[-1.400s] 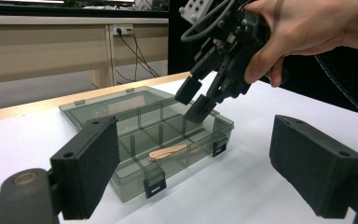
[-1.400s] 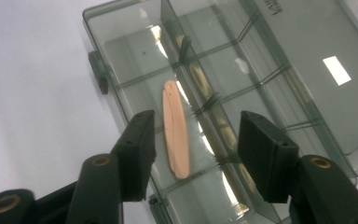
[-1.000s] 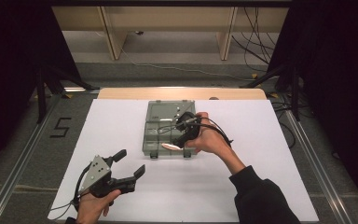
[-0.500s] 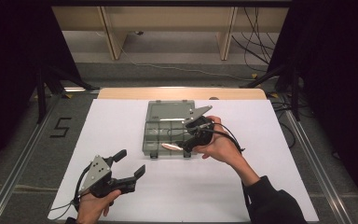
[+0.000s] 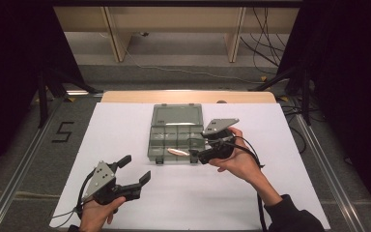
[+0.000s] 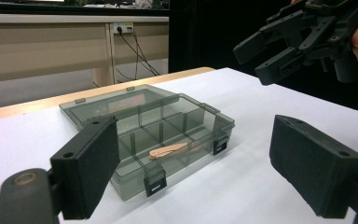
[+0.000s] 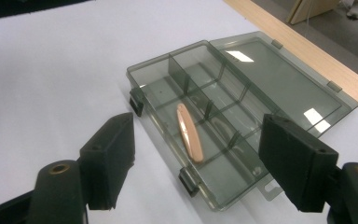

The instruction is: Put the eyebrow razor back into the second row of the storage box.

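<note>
right tool backed off box, jaws opening.

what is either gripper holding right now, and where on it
Nothing is held. The right gripper and left gripper are both open and empty; the wooden stick lies loose in the compartment box.

A: Your right gripper hangs over the white table, jaws spread wide with nothing between the pads; they have just been opening.

B: And past them?

A: At twelve o'clock you have the open grey box, lid laid back toward two o'clock. The tan stick lies in its near row, across a divider.
</note>
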The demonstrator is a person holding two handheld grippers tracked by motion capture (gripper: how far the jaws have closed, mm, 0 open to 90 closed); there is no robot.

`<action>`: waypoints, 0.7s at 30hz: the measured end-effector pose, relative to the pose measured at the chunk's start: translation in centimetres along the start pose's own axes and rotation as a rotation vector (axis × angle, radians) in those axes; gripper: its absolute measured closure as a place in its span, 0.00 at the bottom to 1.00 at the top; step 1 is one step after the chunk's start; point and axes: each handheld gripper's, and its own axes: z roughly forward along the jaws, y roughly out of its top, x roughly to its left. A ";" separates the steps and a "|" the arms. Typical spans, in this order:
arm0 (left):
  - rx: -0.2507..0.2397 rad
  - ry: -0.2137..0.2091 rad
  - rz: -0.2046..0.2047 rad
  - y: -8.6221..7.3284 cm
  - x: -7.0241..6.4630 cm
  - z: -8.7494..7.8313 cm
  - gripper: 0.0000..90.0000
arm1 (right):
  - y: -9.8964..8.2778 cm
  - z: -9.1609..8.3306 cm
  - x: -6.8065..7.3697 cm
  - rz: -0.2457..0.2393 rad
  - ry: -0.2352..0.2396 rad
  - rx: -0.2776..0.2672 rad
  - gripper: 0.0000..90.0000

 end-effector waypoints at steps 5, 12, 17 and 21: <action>-0.003 -0.001 0.001 0.0 0.0 0.0 0.17 | -0.8 -0.6 0.3 0.009 -0.002 -0.027 0.29; -0.007 -0.008 0.006 0.0 0.0 0.1 0.17 | -2.0 -1.4 0.4 0.021 -0.002 -0.081 0.27; -0.002 -0.003 -0.004 0.0 -0.1 0.0 0.17 | -2.6 -1.8 0.2 0.044 -0.011 -0.124 0.26; -0.001 -0.004 -0.002 0.0 -0.1 0.0 0.17 | -2.9 -2.2 0.2 0.072 -0.013 -0.145 0.25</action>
